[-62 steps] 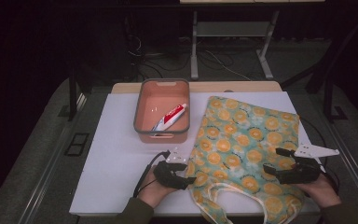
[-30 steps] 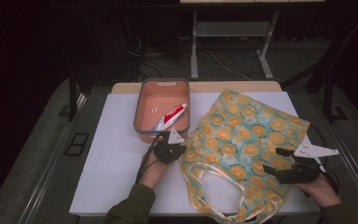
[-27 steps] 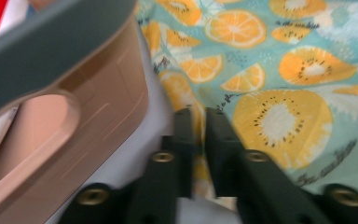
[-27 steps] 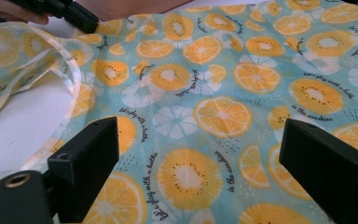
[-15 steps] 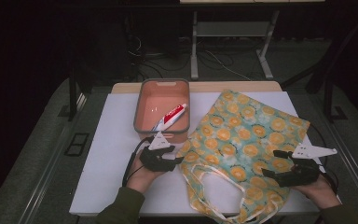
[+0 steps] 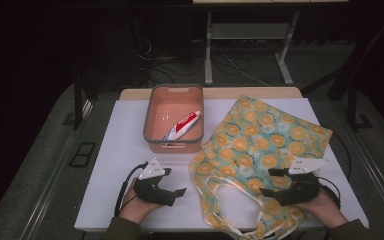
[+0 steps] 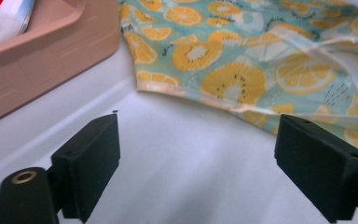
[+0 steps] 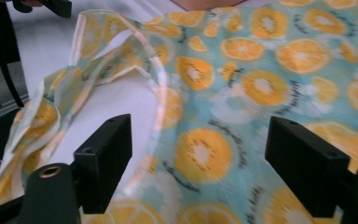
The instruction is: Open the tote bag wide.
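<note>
High view: a pink bin (image 6: 173,120) holding a toothpaste tube (image 6: 181,124) stands far centre on the white table (image 6: 110,170), just left of the orange-print tote bag (image 6: 265,145); dark floor and cables lie beyond. The left gripper (image 6: 180,192) lies level on bare table, left of the bag. The right gripper (image 6: 266,192) rests over the bag's near part.

Left gripper view: jaws just opened, spread wide, nothing between; bag edge (image 7: 242,70) ahead, apart.

Right gripper view: jaws closing slightly, spread wide above fabric (image 8: 242,93), not pinching it.
</note>
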Available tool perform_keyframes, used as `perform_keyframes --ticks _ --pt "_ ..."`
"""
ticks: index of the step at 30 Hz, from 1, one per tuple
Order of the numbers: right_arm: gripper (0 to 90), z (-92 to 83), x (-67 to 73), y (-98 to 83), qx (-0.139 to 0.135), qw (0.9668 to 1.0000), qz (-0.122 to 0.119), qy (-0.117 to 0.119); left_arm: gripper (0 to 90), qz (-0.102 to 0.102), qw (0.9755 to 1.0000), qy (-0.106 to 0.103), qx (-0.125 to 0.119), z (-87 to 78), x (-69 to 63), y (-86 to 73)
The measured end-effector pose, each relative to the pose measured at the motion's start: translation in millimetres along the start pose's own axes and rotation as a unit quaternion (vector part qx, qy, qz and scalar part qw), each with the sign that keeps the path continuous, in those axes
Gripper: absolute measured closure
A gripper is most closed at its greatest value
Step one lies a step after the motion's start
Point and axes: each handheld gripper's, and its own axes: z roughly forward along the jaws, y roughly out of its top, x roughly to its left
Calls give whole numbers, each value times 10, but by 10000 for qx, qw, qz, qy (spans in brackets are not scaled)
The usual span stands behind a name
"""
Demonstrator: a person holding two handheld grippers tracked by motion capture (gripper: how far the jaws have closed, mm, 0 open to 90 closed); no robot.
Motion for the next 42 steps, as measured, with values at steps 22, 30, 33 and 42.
perform_keyframes --ticks 22,30,33,42 --pt "587 622 114 130 1045 9932 -464 215 87 21 9999 98 105 27 37 -13" --pt "808 596 76 128 1056 9934 -432 141 92 33 9999 89 145 40 38 -15" --pt "879 569 65 142 978 9941 -450 98 93 41 9998 92 144 37 37 -14" --pt "888 345 -261 297 419 9985 -103 -348 93 48 9999 91 137 36 39 -11"
